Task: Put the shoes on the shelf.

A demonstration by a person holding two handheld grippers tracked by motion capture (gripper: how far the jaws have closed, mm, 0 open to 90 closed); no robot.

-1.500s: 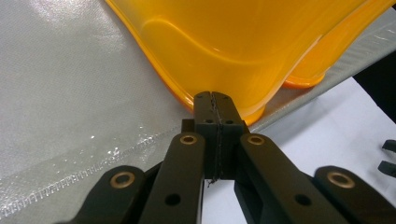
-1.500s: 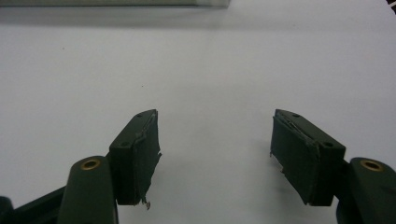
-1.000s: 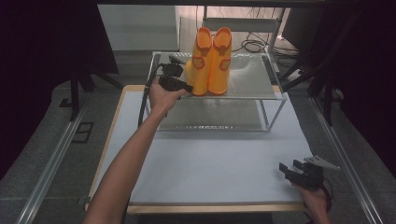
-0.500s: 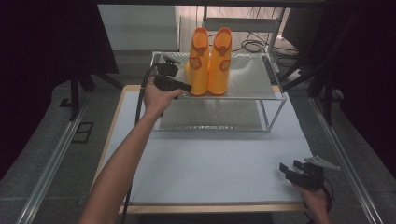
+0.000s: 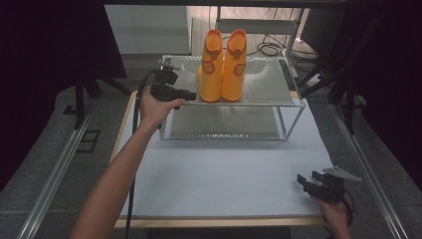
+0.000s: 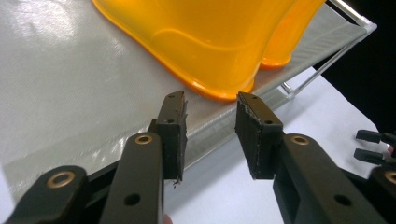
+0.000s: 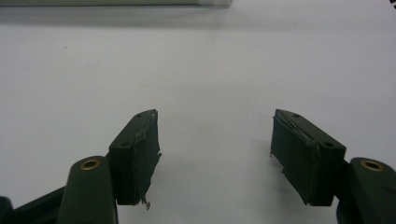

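Two orange rubber boots (image 5: pixel 222 64) stand upright side by side on the top shelf of a wire-frame rack (image 5: pixel 268 87). My left gripper (image 5: pixel 186 94) hovers at the shelf's left front edge, just left of the boots. Its jaws have just been opening and nothing is between them. In the left gripper view the left gripper (image 6: pixel 211 112) points at the nearer boot's sole rim (image 6: pixel 205 86), a short gap away. My right gripper (image 5: pixel 306 180) rests low at the table's front right, open and empty; in its own view the right gripper (image 7: pixel 215 135) faces bare white tabletop.
The rack has a lower shelf (image 5: pixel 224 122) and stands at the back of the white table (image 5: pixel 219 169). Cables (image 5: pixel 268 47) lie behind the rack. Metal rails (image 5: pixel 54 169) run along the floor on both sides. The other hand's gripper (image 6: pixel 373 144) appears at the left gripper view's right edge.
The left gripper let go of the left boot and drew back to the left along the shelf edge. Both boots now stand upright together. The right gripper stayed put.
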